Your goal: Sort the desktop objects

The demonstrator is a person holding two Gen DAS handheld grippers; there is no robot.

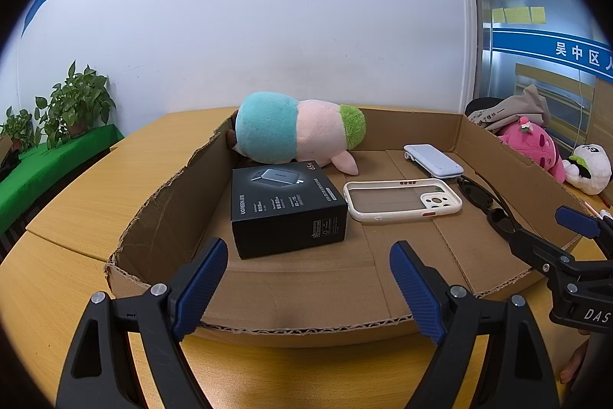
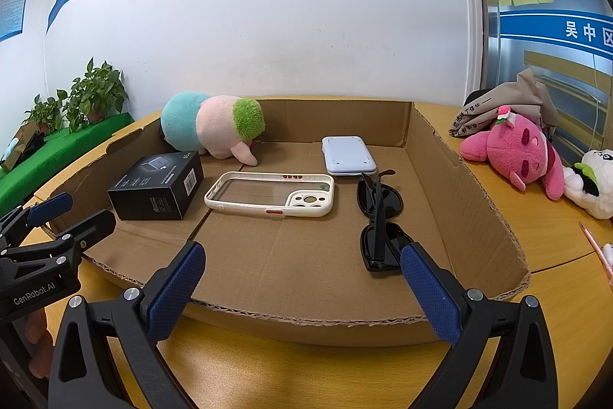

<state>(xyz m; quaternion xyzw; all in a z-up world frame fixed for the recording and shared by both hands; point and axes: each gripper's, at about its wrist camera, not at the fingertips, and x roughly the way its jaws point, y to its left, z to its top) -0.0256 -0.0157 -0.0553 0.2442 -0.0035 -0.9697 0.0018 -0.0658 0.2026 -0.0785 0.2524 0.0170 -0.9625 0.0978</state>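
both grippers hover over the near edge of the shallow cardboard tray (image 1: 172,190) on the wooden table (image 1: 76,202), and both stand wide apart with nothing between the pads. the left gripper (image 1: 308,288) looks at the left half of the tray, and the right gripper (image 2: 302,290) looks at the right half. inside the tray five things lie in a loose order. the black charger box (image 1: 287,209) sits at the left, just beyond the left gripper, with its near corner turned toward that tool. behind it, at the far left wall, the soft toy (image 1: 299,133) lies on its side. the white phone case (image 2: 270,193) lies flat in the middle, with its long axis running left to right. the pale power bank (image 2: 348,155) rests farther back, right of centre. the folded sunglasses (image 2: 379,221) lie at the right, with their long axis running from near to far, and the near lens is just beside the right finger (image 2: 429,290) of the right gripper. i judge that the right hand is clearly nearer to the sunglasses and the left hand to the box. to take the sunglasses, the pads would close across the narrow width, so the tool needs mostly a short move forward and a little to the right. outside the tray, on the table at the far right, lie a pink plush (image 2: 513,150) and a white plush (image 2: 592,183).
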